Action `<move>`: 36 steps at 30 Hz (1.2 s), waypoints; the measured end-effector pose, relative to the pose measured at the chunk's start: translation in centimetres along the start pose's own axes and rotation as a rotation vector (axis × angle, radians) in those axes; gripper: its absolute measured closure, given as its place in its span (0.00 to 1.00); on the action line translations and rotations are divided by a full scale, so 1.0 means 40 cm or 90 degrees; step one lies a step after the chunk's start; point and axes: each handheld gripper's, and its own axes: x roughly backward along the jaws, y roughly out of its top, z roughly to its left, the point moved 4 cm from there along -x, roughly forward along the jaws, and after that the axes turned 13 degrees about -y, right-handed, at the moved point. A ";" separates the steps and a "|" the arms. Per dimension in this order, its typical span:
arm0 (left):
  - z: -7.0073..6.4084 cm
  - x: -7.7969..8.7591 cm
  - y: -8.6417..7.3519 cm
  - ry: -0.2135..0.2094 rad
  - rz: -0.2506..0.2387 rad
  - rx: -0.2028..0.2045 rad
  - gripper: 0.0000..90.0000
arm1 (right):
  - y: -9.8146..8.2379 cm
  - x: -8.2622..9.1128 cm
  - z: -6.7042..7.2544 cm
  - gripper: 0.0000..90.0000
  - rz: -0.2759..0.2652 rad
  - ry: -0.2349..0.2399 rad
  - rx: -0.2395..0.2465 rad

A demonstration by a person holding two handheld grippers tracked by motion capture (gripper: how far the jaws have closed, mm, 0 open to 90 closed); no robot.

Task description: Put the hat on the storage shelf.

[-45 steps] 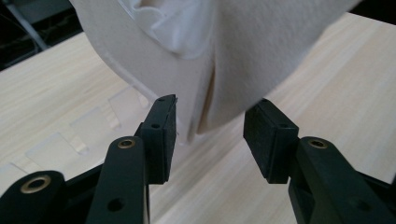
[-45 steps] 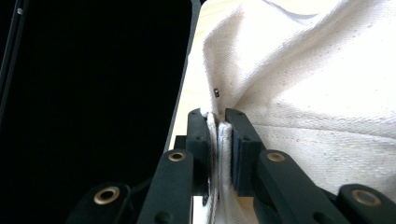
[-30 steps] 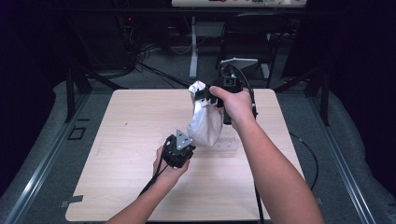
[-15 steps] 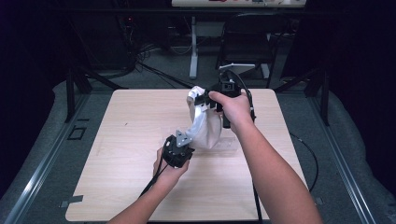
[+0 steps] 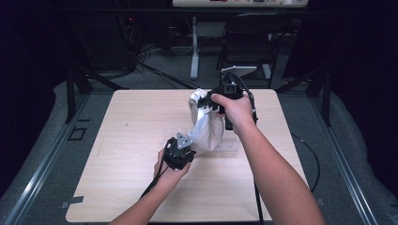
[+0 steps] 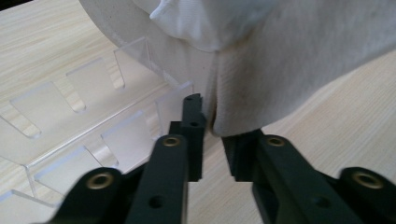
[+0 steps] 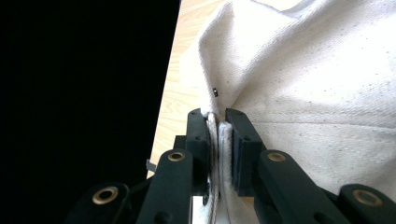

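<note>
Right claw is clenched on a folded edge of the cream cloth bag, holding its top end up over the far half of the bench. From that grip the bag hangs down and toward the person, its long axis curving to the lower end, which sits right at the left claw. That claw's jaws stand slightly parted around the bag's bottom corner; whether they pinch it I cannot tell. The cloth is coarse, matte woven canvas, soft and creased, with a whiter fabric showing inside. Beneath it lies a clear acrylic rack, rigid with slotted dividers, on pale wood-grain.
</note>
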 end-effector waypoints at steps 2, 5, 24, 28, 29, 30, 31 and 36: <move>-0.006 0.007 -0.005 -0.007 -0.006 -0.008 0.77 | 0.000 0.005 -0.004 0.87 -0.008 0.003 -0.006; -0.009 0.016 -0.009 -0.012 -0.011 -0.009 0.72 | -0.001 0.009 -0.008 0.84 -0.012 0.002 -0.006; 0.051 0.139 -0.081 0.015 -0.033 0.015 0.58 | -0.037 0.099 -0.039 0.71 -0.042 -0.002 0.020; 0.073 0.154 -0.106 0.020 -0.033 0.031 0.57 | -0.043 0.102 -0.055 0.71 -0.041 -0.010 0.018; 0.073 0.154 -0.106 0.020 -0.033 0.031 0.57 | -0.043 0.102 -0.055 0.71 -0.041 -0.010 0.018; 0.084 0.162 -0.117 0.024 -0.031 0.034 0.57 | -0.044 0.101 -0.064 0.70 -0.047 -0.014 0.017; 0.084 0.162 -0.117 0.024 -0.031 0.034 0.57 | -0.046 0.103 -0.068 0.69 -0.040 -0.015 0.015; 0.103 0.184 -0.141 0.033 -0.030 0.044 0.57 | -0.054 0.105 -0.086 0.68 -0.044 -0.026 0.020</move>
